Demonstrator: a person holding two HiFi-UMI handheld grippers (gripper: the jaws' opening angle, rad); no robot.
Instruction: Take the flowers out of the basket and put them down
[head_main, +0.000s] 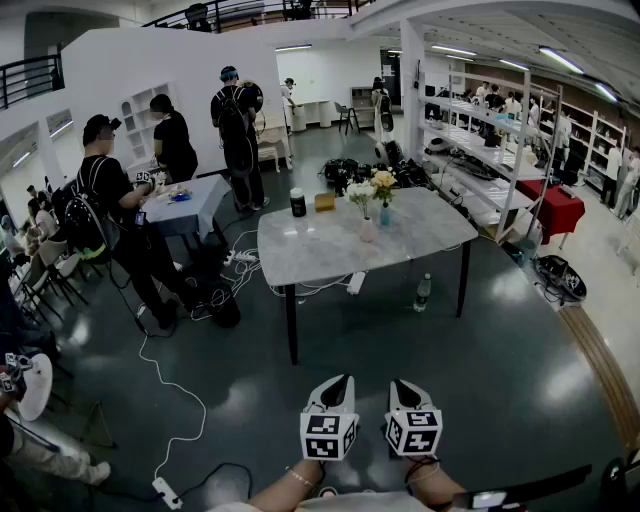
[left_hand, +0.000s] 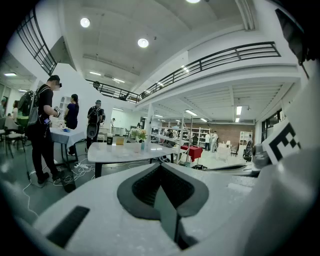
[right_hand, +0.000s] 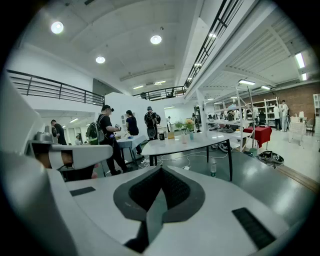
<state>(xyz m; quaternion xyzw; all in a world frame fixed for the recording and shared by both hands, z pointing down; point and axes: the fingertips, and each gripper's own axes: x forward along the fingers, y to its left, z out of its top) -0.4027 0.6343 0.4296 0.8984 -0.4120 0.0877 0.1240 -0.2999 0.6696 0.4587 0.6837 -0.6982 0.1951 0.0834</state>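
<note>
Open hall, dark floor (head_main: 480, 360): left gripper (head_main: 337, 388) and right gripper (head_main: 404, 392) both closed and empty, flowers (head_main: 372, 190) on the table (head_main: 320, 250) well ahead, no basket visible; loose cables (head_main: 243, 262) beside the approach may snag a foot.

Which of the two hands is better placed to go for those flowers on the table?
Neither clearly, it's a toss-up. The left gripper and right gripper sit side by side, fingers shut and empty, far from the table. The flowers lie straight ahead, between them.
</note>
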